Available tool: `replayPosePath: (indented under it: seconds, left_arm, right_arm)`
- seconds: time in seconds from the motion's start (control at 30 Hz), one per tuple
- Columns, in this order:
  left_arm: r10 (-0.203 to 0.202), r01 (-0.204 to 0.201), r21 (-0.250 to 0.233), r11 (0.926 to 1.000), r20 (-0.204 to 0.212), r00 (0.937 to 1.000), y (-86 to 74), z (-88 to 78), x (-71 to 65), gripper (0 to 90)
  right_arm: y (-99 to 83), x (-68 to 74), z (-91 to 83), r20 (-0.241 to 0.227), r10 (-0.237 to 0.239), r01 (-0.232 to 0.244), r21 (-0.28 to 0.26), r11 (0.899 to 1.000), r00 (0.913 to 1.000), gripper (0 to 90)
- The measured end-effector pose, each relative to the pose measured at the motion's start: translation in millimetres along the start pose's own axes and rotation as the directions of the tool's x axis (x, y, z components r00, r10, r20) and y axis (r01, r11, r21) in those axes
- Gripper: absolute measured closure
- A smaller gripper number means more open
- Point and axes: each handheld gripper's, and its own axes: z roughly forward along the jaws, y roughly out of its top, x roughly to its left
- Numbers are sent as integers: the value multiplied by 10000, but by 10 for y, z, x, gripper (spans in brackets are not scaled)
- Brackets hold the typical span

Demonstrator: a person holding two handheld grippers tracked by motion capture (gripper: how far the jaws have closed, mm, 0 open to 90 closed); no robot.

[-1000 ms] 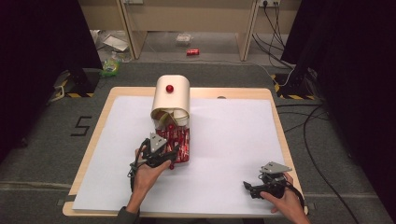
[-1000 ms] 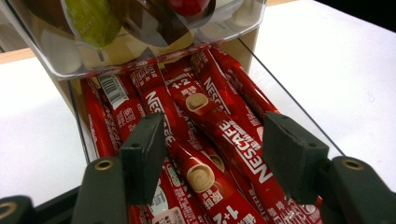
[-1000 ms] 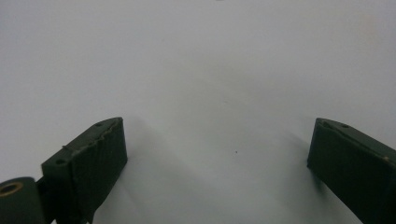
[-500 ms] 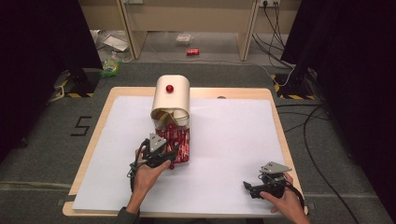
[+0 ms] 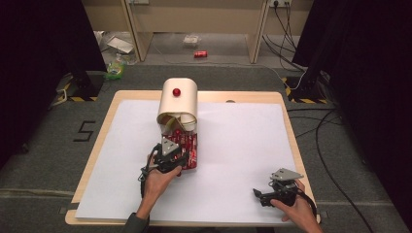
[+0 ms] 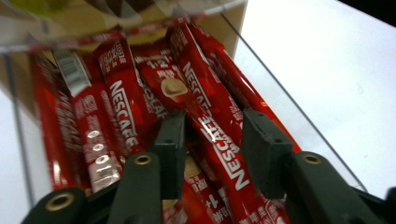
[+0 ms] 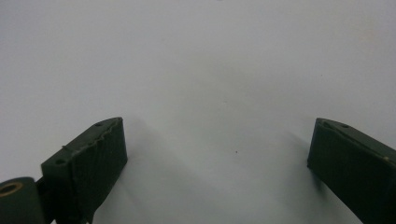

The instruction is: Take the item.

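Your left gripper [image 6: 212, 154] has just been closing around one red coffee stick [image 6: 219, 149] in the clear tray [image 6: 280, 93]. It looks light, soft and slippery, so pinch its middle. Your right gripper [image 7: 217, 163] rests wide open.

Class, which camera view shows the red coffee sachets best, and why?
The left gripper view: the red coffee sachets lie close up in a clear tray, their lettering readable, one between the left gripper jaws. The high view shows them as a small red patch. The right gripper view shows white table surface.
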Motion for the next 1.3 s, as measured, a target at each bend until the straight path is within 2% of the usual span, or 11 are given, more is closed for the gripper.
replayPosePath:
  seconds: [0.07, 0.1, 0.2, 0.23, 0.33, 0.4, 0.67, 0.73, 0.87, 1.07, 1.3]
  left_arm:
    - [10, -11, -37, 10000, -10, 10000, 7, -5, 8, 637]
    - [-9, 7, -151, 9999, -99, 10000, 11, -29, 21, 696]
    - [7, -10, -269, 9996, -136, 9999, 13, -46, 30, 734]
    - [44, -48, -318, 9995, -102, 9999, 22, -56, 36, 772]
    - [101, -104, -317, 9994, -85, 9999, 23, -69, 35, 798]
    - [128, -130, -331, 9994, -60, 9999, 33, -80, 45, 852]
    - [324, -324, -293, 9990, -26, 9995, 45, -125, 39, 862]
    - [395, -392, -227, 9990, 135, 9991, 57, -173, 45, 863]
    - [514, -507, -316, 9982, 208, 9985, 85, -246, 46, 866]
    - [734, -726, -387, 9966, 183, 9971, 99, -326, 26, 867]
    - [572, -563, -280, 9980, 317, 9979, 59, -369, 68, 867]
  right_arm:
    - [0, -1, 0, 0, -7, 7, -7, 10000, 10000, 51]
    - [0, 0, 0, 1, -6, 6, -6, 10000, 10000, 52]
    - [1, 1, 0, -6, 7, -7, 1, 10000, 10000, 51]
    - [0, 0, 0, 0, 0, 0, -2, 10000, 10000, 52]
    - [0, 1, -1, -6, 11, -11, 5, 10000, 10000, 51]
    - [0, 0, 0, 0, -2, 2, -3, 10000, 10000, 51]
    - [0, 0, 0, 2, 3, -3, -5, 10000, 10000, 51]
    - [0, 1, -1, -3, 11, -11, -2, 10000, 10000, 52]
    - [0, 1, -1, -6, 12, -12, 6, 10000, 10000, 51]
    - [0, 0, 0, 0, 5, -5, -2, 10000, 10000, 51]
    - [0, 0, 0, 0, -3, 3, -5, 10000, 10000, 52]
